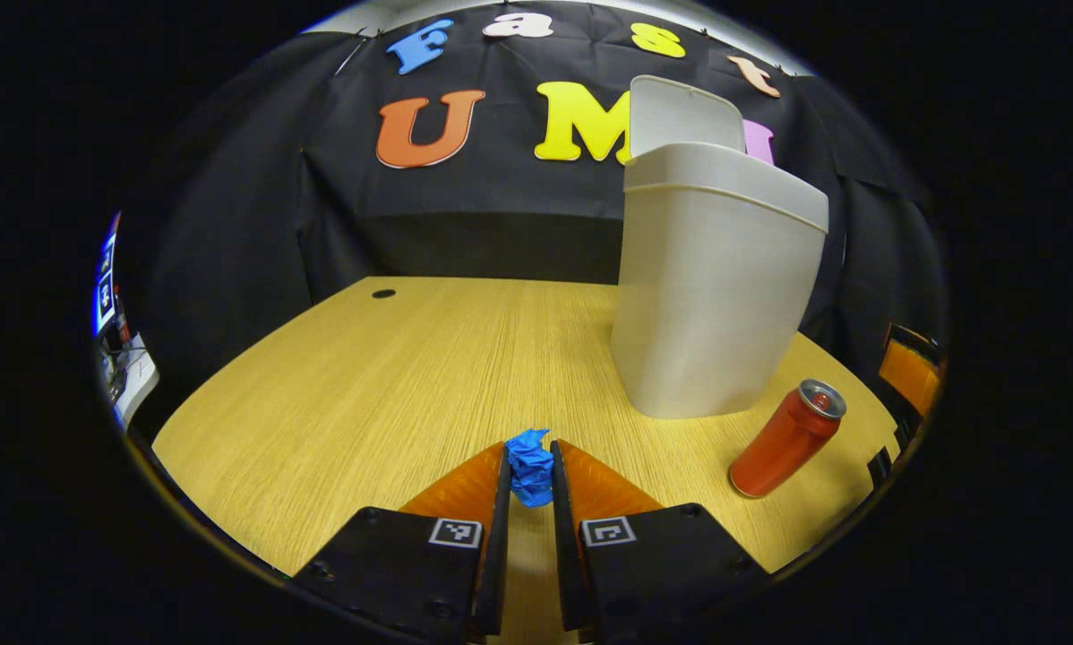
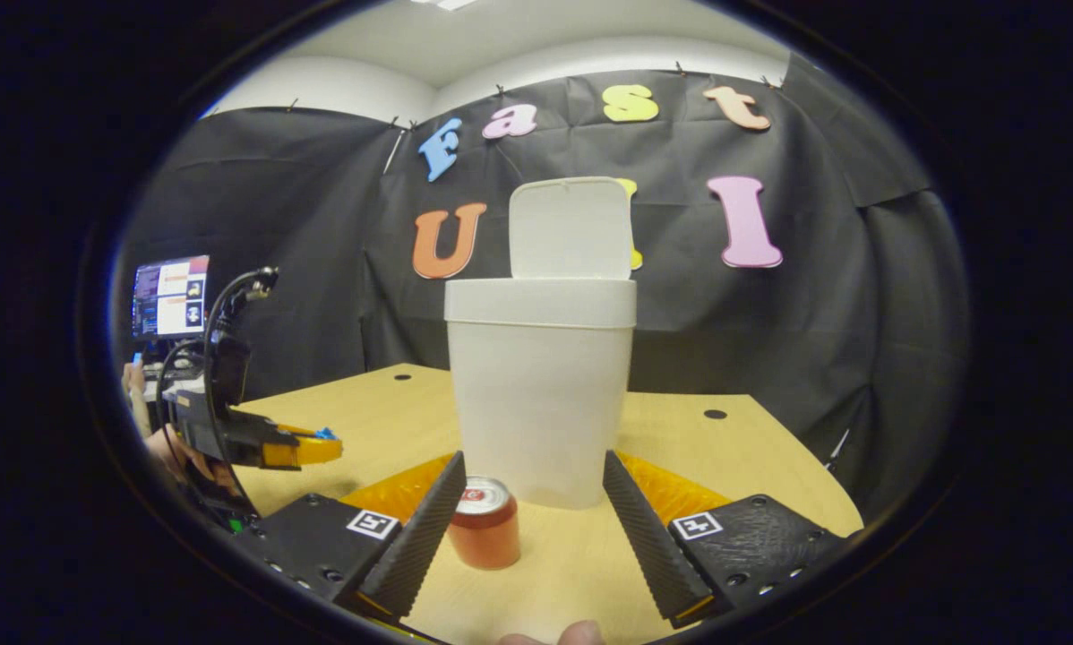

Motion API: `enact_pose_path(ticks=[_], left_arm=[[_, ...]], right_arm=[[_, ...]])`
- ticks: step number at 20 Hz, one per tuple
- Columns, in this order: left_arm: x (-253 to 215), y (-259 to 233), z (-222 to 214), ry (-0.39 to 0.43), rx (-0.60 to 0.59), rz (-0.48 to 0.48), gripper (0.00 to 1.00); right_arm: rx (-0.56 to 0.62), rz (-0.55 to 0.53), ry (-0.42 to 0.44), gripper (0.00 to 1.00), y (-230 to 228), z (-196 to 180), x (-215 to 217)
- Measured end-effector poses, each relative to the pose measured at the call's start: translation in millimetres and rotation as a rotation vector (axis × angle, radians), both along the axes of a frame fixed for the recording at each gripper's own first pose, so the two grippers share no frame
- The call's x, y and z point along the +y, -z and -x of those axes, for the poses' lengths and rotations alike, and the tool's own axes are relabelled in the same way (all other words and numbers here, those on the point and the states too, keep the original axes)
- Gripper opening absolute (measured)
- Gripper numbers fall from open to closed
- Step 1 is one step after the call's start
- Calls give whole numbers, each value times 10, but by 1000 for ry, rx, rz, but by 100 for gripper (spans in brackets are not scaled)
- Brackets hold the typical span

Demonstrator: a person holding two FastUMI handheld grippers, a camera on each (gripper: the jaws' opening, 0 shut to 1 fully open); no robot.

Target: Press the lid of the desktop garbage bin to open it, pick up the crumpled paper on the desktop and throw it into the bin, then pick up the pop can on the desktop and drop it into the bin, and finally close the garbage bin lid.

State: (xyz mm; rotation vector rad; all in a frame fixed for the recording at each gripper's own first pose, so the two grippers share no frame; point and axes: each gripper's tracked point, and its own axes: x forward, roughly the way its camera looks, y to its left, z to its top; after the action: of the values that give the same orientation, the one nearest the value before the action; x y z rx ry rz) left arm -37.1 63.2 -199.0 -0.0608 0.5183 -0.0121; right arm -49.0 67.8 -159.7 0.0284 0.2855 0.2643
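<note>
Black cloth backs a pale wood-grain desk (image 1: 393, 376), matt and smooth, with small dark cable holes. At its near edge the left gripper (image 1: 530, 475) is closed narrowly on the crumpled paper (image 1: 529, 466), a blue, creased wad pinched between both fingers; the right gripper view catches that gripper off to the left with a speck of blue at its tip (image 2: 308, 448), raised above the desk. The right gripper (image 2: 536, 502) stands wide, its ribbed fingers either side of the pop can (image 2: 485, 524) without touching it; the can is an upright red metal cylinder with a silver top. Behind it rises the garbage bin (image 2: 541, 394), tall, off-white smooth plastic, tapering downward, its lid (image 2: 570, 228) flipped upright at the back. I judge the risks as these: the light wad may spring out of so small a pinch, or strike the bin's rim and bounce off if released short; a knock against the tall bin could shift it or tip the lid shut.
</note>
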Motion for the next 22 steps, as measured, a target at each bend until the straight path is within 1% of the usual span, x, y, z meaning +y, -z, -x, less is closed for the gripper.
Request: enact_pose_path(ticks=[2, 5, 6, 7, 8, 9, 10, 13, 19, 20, 21, 22], left_arm=[[13, -120, -25, -10, -36, 14, 27], [29, -400, -57, -26, -114, 22, 27], [50, -478, -62, -35, -140, 24, 27], [40, -552, -71, -38, -163, 34, 26], [17, -612, -63, -37, -179, 43, 27], [8, -627, -55, -36, -195, 41, 27], [-4, -680, -53, -35, -214, 28, 26], [-22, -838, -55, -34, -266, -6, 27], [-125, -999, -52, -11, -315, 2, 27], [-126, -1007, -51, -11, -318, 5, 27], [-119, -1010, -51, -14, -319, 7, 27], [-103, -994, -69, -19, -314, 6, 27]], right_arm=[[27, 11, -15, 95, 128, 54, 110], [57, 20, -11, 95, 277, 102, 192], [64, 22, -4, 98, 319, 102, 189], [78, 29, -3, 98, 373, 98, 212], [91, 36, -3, 95, 442, 99, 233], [102, 39, -1, 95, 491, 96, 235], [111, 40, 0, 98, 542, 102, 243], [150, 38, 9, 98, 710, 81, 265], [227, 36, 15, 93, 966, 52, 325], [239, 38, 12, 98, 1009, 46, 357], [251, 40, 9, 95, 1048, 39, 375], [260, 41, 9, 97, 1089, 34, 384]])
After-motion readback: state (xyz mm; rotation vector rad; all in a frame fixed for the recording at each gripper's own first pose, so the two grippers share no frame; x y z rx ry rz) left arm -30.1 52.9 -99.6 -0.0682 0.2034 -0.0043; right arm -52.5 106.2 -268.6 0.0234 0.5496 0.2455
